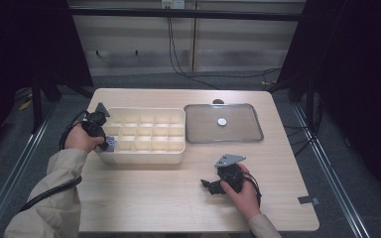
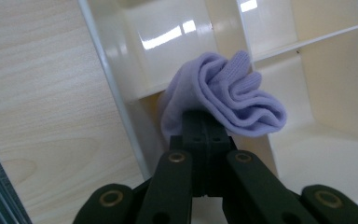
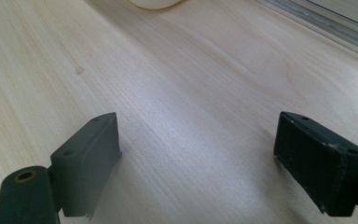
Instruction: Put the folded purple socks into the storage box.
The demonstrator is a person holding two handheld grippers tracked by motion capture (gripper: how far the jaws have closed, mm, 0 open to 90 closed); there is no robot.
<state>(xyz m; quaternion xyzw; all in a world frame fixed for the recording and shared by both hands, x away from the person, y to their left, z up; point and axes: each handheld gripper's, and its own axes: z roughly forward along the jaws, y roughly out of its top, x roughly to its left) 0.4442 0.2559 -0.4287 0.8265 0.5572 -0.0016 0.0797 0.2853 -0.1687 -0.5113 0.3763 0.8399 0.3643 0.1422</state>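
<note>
A crumpled lilac sock [image 2: 223, 95] is pinched in my left gripper [image 2: 206, 122], whose jaws are shut tight on the cloth. It hangs over the near-left compartment of the cream divided box [image 2: 335, 154]. From above, the left gripper [image 1: 104, 141] and the sock [image 1: 110, 143] sit at the left end of the box [image 1: 176, 156]. My right gripper [image 1: 207, 186] rests low over the bare wooden table [image 1: 144, 193] at the front right. Its jaws stand wide apart, and between the fingers [image 3: 91, 154] lies nothing but wood.
A shallow metal tray [image 1: 248, 134] lies right of the box, with a small white disc [image 1: 222, 121] in its middle. The box's corner [image 3: 156, 3] and the tray's edge [image 3: 326, 23] show at the top of the right gripper view. Cables run behind the table.
</note>
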